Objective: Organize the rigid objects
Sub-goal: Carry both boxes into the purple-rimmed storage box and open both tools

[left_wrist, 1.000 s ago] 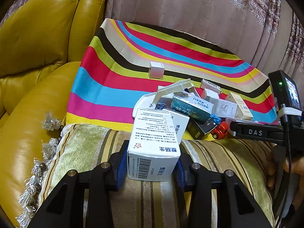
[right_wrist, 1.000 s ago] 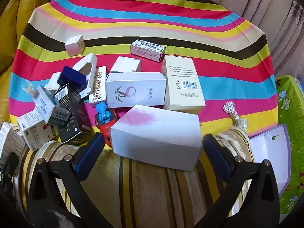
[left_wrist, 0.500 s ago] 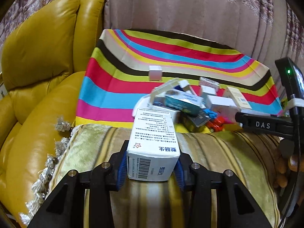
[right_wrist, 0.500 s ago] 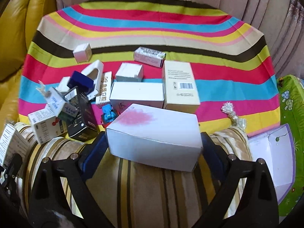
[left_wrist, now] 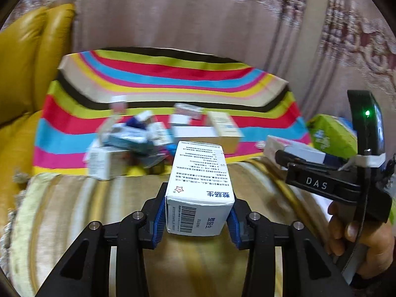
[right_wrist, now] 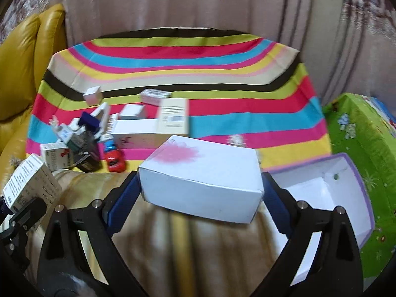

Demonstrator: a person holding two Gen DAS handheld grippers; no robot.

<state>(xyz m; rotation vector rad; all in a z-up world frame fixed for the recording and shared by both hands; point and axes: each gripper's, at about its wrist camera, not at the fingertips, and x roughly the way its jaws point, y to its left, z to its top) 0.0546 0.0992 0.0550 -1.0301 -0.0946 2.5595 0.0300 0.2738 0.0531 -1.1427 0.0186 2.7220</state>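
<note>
The right tool [right_wrist: 199,193], clamped on the wide white box [right_wrist: 201,180], is nearer the open purple-edged box [right_wrist: 321,195] at its three o'clock; the left tool [left_wrist: 196,216] grips a medicine carton [left_wrist: 199,190].

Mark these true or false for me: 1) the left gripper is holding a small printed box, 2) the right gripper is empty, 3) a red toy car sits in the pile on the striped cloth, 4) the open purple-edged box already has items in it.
1) True. The left gripper is clamped on the small printed box, barcode end toward the camera.
2) False. The right gripper holds the white box with a pink stain between its pads.
3) True. The red toy car lies at the near edge of the pile on the striped cloth.
4) False. The open purple-edged box shows only a bare white inside.
</note>
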